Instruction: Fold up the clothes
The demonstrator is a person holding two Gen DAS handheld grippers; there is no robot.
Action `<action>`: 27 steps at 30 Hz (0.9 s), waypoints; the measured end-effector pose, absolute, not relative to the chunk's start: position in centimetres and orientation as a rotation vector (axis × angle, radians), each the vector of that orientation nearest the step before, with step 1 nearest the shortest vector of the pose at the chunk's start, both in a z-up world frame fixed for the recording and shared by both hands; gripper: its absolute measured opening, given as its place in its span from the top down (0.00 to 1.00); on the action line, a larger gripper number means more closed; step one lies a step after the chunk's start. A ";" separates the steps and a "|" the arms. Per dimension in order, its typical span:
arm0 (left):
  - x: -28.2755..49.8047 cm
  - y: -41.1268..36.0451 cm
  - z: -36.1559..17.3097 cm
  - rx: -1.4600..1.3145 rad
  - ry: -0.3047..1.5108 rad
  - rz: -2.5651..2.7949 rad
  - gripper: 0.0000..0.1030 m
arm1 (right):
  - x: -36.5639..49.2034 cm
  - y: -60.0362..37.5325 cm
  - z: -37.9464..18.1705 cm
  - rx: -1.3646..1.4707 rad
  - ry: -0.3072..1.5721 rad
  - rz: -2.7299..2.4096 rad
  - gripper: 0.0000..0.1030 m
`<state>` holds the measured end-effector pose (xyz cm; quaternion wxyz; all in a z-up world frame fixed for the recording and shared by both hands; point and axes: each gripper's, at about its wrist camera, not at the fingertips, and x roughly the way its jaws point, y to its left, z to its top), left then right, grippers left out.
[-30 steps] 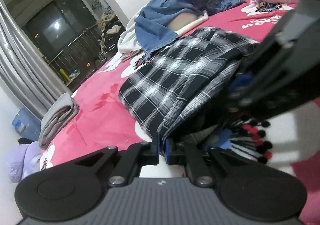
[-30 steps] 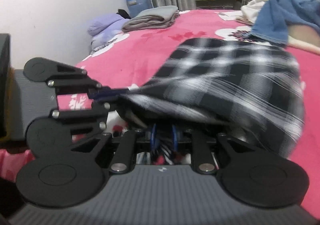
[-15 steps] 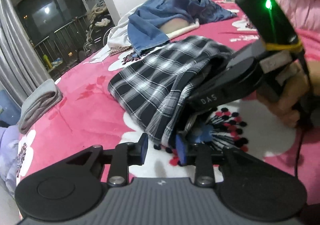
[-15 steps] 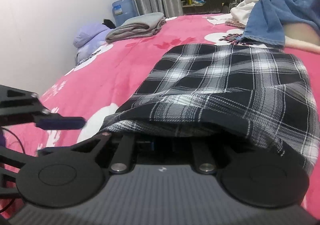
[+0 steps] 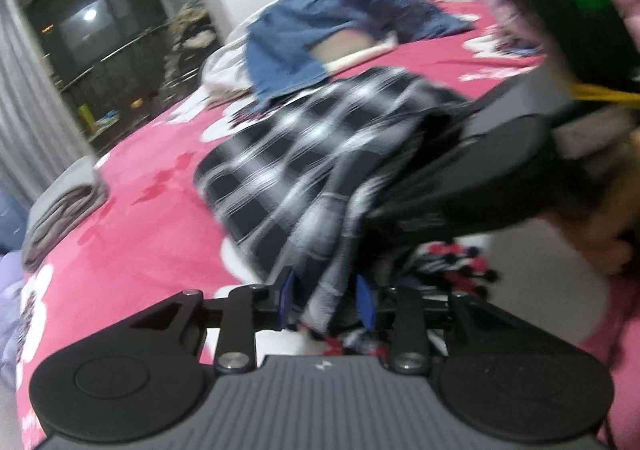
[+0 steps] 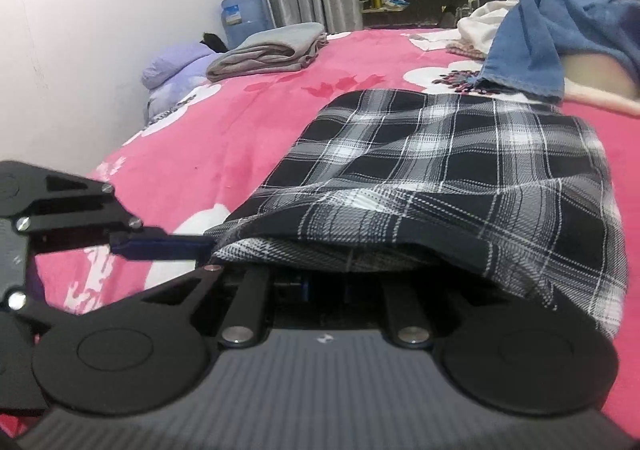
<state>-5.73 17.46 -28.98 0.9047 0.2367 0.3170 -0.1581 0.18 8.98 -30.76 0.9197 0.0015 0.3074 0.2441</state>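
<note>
Since half a second ago my left gripper (image 5: 326, 300) has come in so that the near hem of the plaid garment (image 6: 452, 185) now hangs between its blue pads (image 5: 285, 298), where before the hem lay just beyond them; jaws stand apart, not clamped. Largest: pink floral bedspread (image 6: 240, 129), carrying everything. On it, centre: plaid garment, black and white, folded over itself, its near edge draped over my right gripper (image 6: 320, 286). Right gripper's fingers are hidden under that cloth, so I cannot tell how far they are parted. Far right: blue garment (image 6: 532, 45) heaped on white cloth, just beyond the plaid. Far left: folded grey garment (image 6: 268, 51) near the bed's edge, well apart from the plaid. Beyond it, by the wall: blue water jug (image 6: 242, 15). Left wrist view is blurred by motion
</note>
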 end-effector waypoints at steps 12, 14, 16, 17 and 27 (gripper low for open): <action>-5.6 18.2 -29.4 0.498 0.662 -0.265 0.77 | -4.4 5.8 -30.1 -0.299 0.555 0.285 0.90; -5.6 18.1 -29.5 0.506 0.662 -0.267 0.77 | -3.9 5.0 -30.4 -0.291 0.563 0.251 0.90; -5.6 18.0 -29.7 0.520 0.658 -0.272 0.77 | -3.0 4.4 -30.7 -0.274 0.562 0.210 0.90; -5.7 17.9 -29.8 0.534 0.653 -0.275 0.77 | -2.6 4.2 -30.8 -0.263 0.555 0.194 0.90; -6.3 17.4 -30.5 0.652 0.609 -0.296 0.77 | -2.3 0.5 -28.5 -0.167 0.790 0.278 0.76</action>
